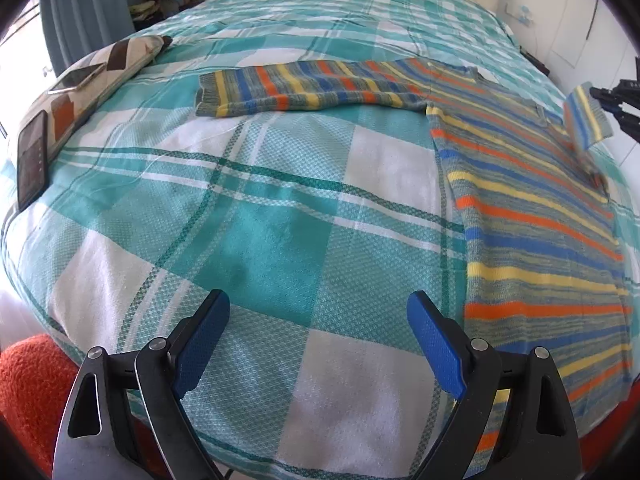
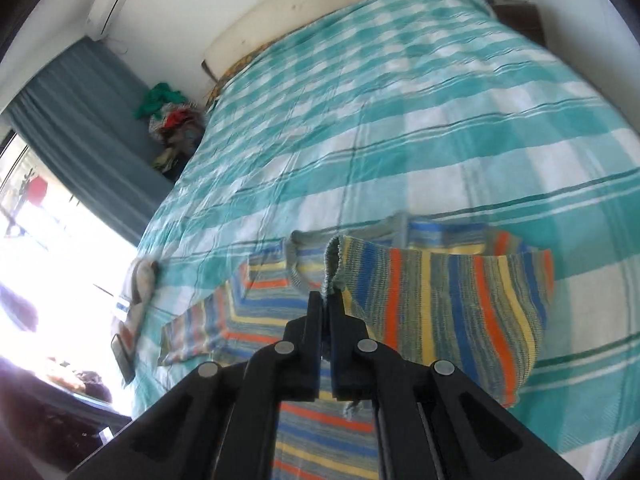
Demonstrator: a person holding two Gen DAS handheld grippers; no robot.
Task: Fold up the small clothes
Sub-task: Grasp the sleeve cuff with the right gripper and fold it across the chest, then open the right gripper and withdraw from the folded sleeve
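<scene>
Surface: teal-and-white checked bedspread (image 1: 280, 208) | striped knitted sweater (image 1: 532, 216) spread flat for folding | right gripper (image 2: 326, 300) pinches sleeve cuff (image 2: 334, 268), lifting it inward | left gripper (image 1: 318, 308) wide open, empty, waiting.

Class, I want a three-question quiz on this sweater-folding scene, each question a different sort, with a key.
1. True or false: the left gripper holds the striped sweater.
2. Which part of the sweater is pinched in the right gripper? A) hem B) sleeve cuff C) collar
3. Fill in: two phones lie on a ____ at the bed's edge.

Key: 1 false, its jaws are open over the checked bedspread. 2 B. 3 cushion.
</scene>
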